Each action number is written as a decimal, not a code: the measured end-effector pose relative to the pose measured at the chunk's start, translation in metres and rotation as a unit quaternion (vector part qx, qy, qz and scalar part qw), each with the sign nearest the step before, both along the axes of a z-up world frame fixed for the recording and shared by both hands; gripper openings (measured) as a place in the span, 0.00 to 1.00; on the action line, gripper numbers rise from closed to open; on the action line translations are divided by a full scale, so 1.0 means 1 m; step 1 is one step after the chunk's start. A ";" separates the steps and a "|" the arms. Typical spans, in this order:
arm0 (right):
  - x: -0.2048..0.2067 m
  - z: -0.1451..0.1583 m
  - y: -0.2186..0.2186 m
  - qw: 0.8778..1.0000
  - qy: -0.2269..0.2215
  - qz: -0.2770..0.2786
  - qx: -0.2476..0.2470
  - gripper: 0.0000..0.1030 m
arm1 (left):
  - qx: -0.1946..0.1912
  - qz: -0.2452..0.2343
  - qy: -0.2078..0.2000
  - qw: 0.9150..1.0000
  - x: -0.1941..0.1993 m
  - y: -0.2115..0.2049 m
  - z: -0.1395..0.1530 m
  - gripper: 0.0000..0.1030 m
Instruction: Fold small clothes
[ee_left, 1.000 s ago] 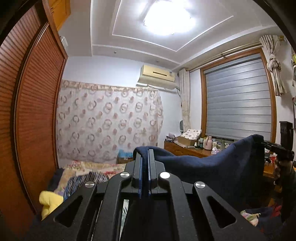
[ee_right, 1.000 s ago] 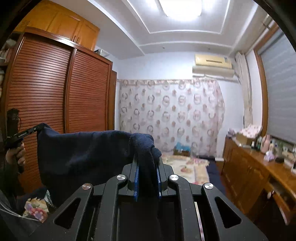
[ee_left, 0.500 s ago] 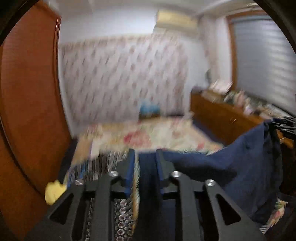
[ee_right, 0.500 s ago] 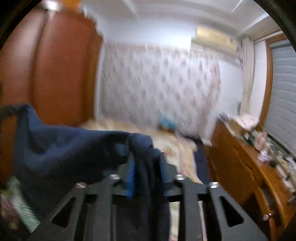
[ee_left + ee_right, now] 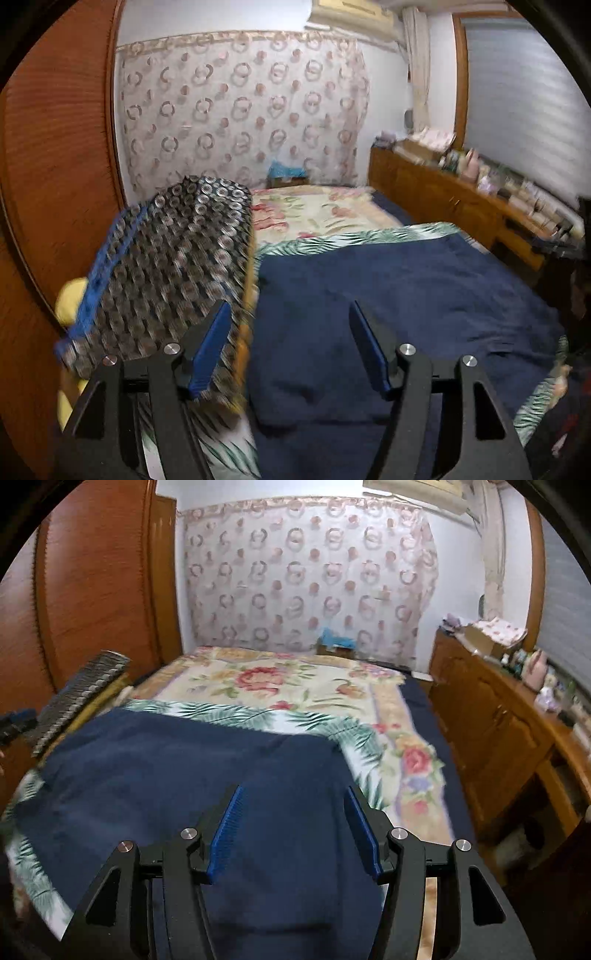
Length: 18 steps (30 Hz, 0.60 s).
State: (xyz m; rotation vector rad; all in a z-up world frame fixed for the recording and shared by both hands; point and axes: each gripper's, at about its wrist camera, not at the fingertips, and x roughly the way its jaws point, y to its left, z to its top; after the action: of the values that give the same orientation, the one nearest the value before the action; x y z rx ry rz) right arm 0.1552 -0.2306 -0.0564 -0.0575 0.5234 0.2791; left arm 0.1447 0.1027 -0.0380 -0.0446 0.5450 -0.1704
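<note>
A navy blue garment (image 5: 388,295) lies spread flat on a leaf-print sheet (image 5: 332,242) on the bed. My left gripper (image 5: 290,332) hovers low over the garment's near left part. Its jaws are opening, and its blue pads (image 5: 210,347) stand wide apart without pressing on the cloth. In the right wrist view the same garment (image 5: 166,768) fills the foreground. My right gripper (image 5: 293,812) is over its near right part, and its jaws are opening too. The cloth lies under and between its pads (image 5: 225,830), loose and not pinched.
A folded black-and-white patterned textile (image 5: 173,266) with a blue edge lies left of the garment, with something yellow (image 5: 70,295) beyond it. A floral blanket (image 5: 280,683) covers the far bed. Wooden wardrobe doors (image 5: 96,590) stand on the left, and a cluttered wooden dresser (image 5: 498,716) on the right.
Both grippers held the navy garment up in the air, shut on its top edge. They came down to the bed and let go, and the garment now lies flat.
</note>
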 end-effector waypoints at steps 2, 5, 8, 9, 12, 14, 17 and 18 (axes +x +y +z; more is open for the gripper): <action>-0.020 -0.004 -0.017 1.000 -0.004 0.011 0.012 0.56 | -0.032 -0.019 -0.003 0.999 -0.015 -0.001 -0.005 0.66; -0.024 -0.009 -0.044 1.000 0.003 0.011 0.017 0.56 | -0.035 -0.010 0.007 0.999 -0.026 -0.006 -0.011 0.66; -0.022 -0.017 -0.053 1.000 0.022 0.006 0.012 0.56 | -0.028 -0.002 0.025 0.999 -0.028 -0.007 -0.021 0.66; -0.018 -0.019 -0.055 1.000 0.027 0.004 0.008 0.56 | -0.026 -0.003 0.032 0.999 -0.027 -0.007 -0.025 0.66; -0.007 -0.025 -0.061 0.999 0.046 -0.004 0.005 0.56 | -0.016 0.007 0.062 0.998 -0.023 -0.008 -0.038 0.66; 0.005 -0.028 -0.061 0.998 0.061 -0.012 0.008 0.56 | -0.012 0.010 0.077 0.997 -0.022 -0.009 -0.044 0.66; 0.018 -0.028 -0.060 0.997 0.078 -0.026 0.006 0.56 | -0.008 0.010 0.098 0.995 -0.025 -0.011 -0.054 0.66; 0.021 -0.028 -0.059 0.996 0.082 -0.031 0.004 0.56 | -0.002 0.011 0.105 0.994 -0.026 -0.013 -0.058 0.66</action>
State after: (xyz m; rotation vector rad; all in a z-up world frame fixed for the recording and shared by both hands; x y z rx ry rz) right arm 0.1761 -0.2896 -0.0848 -0.0110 0.6861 0.2269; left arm 0.1190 0.0898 -0.0965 -0.0726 0.7540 -0.1450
